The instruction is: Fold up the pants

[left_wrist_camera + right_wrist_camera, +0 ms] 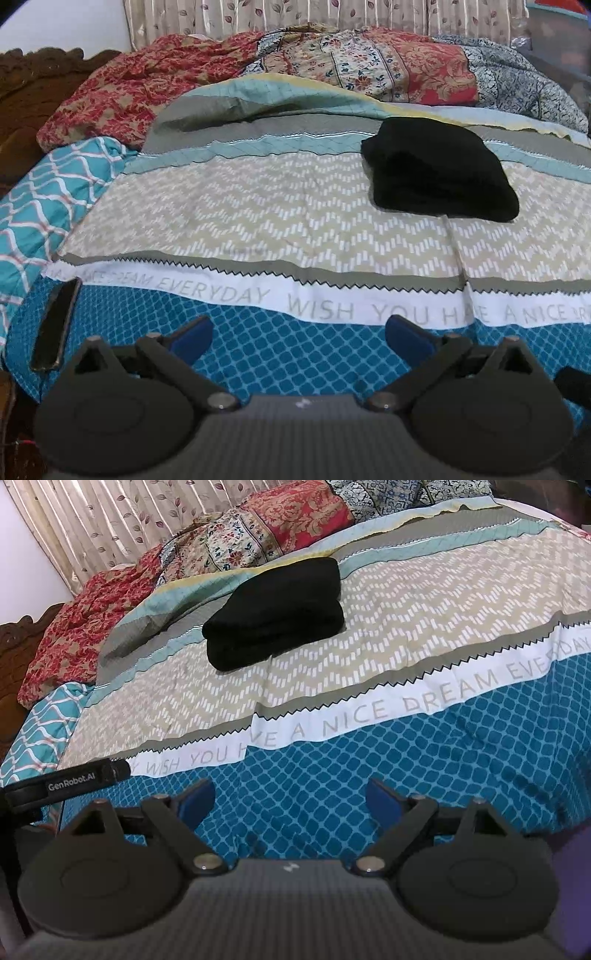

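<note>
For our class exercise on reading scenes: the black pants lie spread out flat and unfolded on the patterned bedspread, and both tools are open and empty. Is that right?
Not quite. The black pants are already folded into a compact stacked bundle, as the right wrist view shows. The rest holds: they lie on the patterned bedspread, and the left tool and right tool are open and empty.

A white band [332, 306] printed with grey capital lettering is seen across the bedspread [258, 221]. In the left wrist view the words "EVERYDAY WISH YOU HA E A NICE" are read, one letter being lost in a crease. In the right wrist view "WISH YOU H VE A NICE DREAM EVERYDAY" is read on the same band [369, 716]. "GenRobot.AI" is printed in white on a black strap [70, 784] at the left edge.
</note>
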Demonstrator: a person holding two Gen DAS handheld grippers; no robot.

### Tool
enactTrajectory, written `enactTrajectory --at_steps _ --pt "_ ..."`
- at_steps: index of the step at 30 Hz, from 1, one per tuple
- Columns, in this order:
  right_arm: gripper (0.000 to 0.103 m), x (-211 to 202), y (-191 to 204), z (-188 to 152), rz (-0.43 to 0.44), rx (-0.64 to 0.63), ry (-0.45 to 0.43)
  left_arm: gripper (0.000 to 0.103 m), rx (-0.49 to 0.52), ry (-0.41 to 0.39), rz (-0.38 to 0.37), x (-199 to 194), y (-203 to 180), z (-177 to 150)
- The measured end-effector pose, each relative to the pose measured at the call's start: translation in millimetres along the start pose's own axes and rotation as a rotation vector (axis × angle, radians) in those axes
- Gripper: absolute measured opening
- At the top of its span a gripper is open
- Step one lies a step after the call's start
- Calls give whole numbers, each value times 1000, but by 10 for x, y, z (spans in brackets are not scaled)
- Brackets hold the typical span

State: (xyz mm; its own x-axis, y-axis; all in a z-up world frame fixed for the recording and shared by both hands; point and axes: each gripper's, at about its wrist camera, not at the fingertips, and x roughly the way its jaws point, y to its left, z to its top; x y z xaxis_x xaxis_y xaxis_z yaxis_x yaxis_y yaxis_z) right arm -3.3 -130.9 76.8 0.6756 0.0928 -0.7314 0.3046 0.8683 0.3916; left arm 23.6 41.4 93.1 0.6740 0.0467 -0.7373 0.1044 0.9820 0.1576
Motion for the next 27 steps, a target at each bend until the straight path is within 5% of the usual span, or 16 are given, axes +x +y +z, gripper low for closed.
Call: enactTrajectory --at_steps 27 --pt "91 39 -99 1 -17 36 11 103 96 121 15 154 -227 -48"
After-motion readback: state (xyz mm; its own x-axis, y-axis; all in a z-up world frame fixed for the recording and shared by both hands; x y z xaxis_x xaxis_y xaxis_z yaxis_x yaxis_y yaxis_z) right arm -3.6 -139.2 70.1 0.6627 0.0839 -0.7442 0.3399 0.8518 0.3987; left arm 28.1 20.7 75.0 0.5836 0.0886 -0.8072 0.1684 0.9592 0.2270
